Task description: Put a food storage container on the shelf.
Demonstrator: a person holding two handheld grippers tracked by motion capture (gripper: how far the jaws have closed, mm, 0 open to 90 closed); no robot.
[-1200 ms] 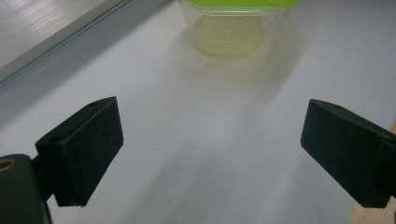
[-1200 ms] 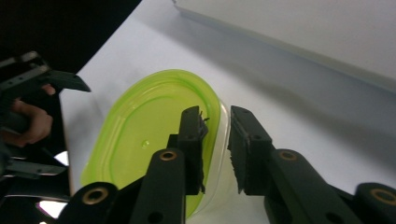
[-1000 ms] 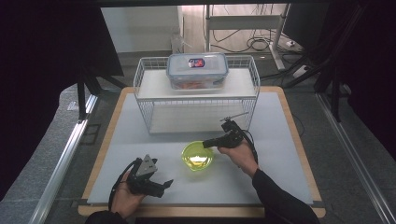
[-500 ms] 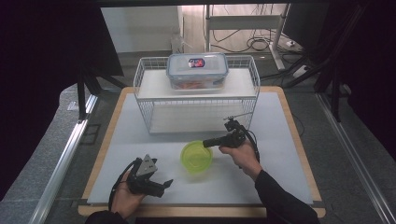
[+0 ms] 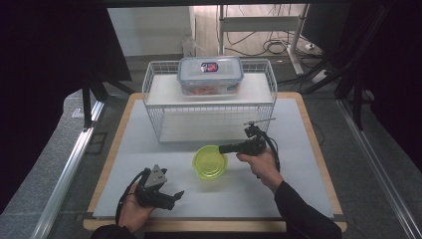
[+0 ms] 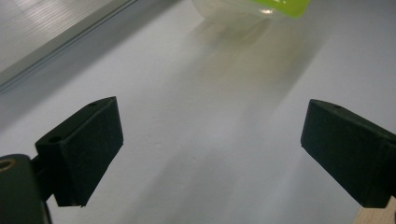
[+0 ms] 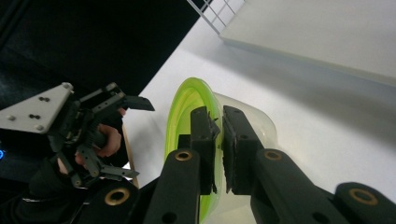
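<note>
The bowl (image 5: 210,162), yellow-green rimmed with a clear body, sits on the white mat (image 5: 149,149) in front of the wire rack (image 5: 209,107), near the table's middle. In the right gripper view the right gripper (image 7: 218,135) is clamped on the bowl's rim (image 7: 180,105), one jaw inside and one outside the wall, and the bowl looks tipped toward its side, though from that angle it is hard to say whether its base is off the mat.

A thin rim grip like this is easy to lose. Any lift is best done slowly and straight up, with the wrist steady so the bowl does not swing or pivot between the pads. If it is bound for the rack, it should pass over the front wires with room to spare and not meet the lidded box (image 5: 210,74) on the upper shelf.

The left gripper (image 5: 160,191) rests near the table's front edge, jaws wide apart with nothing between them, well apart from the bowl. It could come in under the far side to steady the bowl if the grip starts to slip
</note>
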